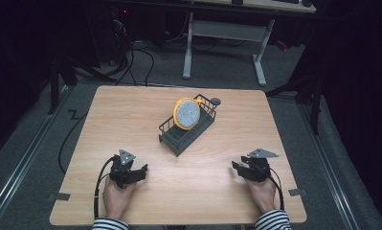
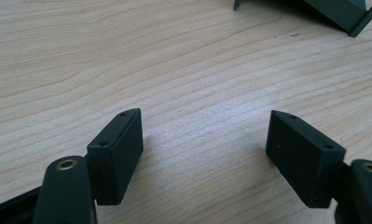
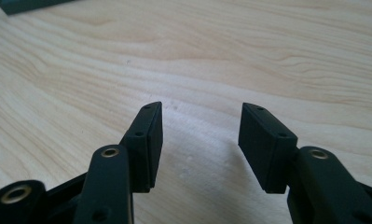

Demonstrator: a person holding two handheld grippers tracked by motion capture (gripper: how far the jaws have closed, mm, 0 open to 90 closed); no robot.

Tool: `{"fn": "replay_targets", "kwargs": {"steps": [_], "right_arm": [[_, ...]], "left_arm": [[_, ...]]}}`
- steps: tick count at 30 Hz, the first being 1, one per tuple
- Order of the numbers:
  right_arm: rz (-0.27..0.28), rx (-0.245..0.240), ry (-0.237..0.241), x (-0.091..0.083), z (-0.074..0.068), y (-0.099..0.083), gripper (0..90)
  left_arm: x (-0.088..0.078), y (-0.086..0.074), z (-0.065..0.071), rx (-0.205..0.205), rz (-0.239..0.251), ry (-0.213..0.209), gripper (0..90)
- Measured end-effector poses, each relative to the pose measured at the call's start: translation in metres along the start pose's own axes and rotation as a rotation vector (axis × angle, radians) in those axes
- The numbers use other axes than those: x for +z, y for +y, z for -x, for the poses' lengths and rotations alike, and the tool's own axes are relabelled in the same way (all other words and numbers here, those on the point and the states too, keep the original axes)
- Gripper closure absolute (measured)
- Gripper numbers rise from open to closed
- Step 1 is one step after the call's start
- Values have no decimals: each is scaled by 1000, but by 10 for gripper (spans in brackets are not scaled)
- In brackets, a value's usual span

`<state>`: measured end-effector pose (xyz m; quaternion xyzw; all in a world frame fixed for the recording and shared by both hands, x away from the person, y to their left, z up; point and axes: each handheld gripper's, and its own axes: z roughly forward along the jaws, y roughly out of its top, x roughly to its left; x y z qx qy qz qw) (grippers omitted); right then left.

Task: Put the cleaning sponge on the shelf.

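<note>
Sponge [image 1: 186, 113], yellow-rimmed, stands on edge in the rack [image 1: 179, 139] mid-table; looks light and squashy, best pinched across its rim. Left gripper [image 1: 140, 171] and right gripper [image 1: 237, 167] rest apart, jaws open, empty.

The high view looks forward and down over the whole light wooden table [image 1: 131, 120]; each gripper view skims low and close along that tabletop, sharing a corner of the dark wire-sided rack [image 1: 186, 129]
</note>
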<state>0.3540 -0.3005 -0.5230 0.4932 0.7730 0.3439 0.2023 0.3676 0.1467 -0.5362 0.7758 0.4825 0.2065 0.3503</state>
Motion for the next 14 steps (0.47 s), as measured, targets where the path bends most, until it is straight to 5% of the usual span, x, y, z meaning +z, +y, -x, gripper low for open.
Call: {"fn": "replay_targets", "kwargs": {"steps": [4, 14], "right_arm": [[-2, -44, -26, 5, -7, -5, 489], [3, -34, -36, 4, -10, -7, 476]], "left_arm": [[0, 0, 0, 0, 0, -1, 277], [0, 0, 0, 1, 0, -4, 276]]}}
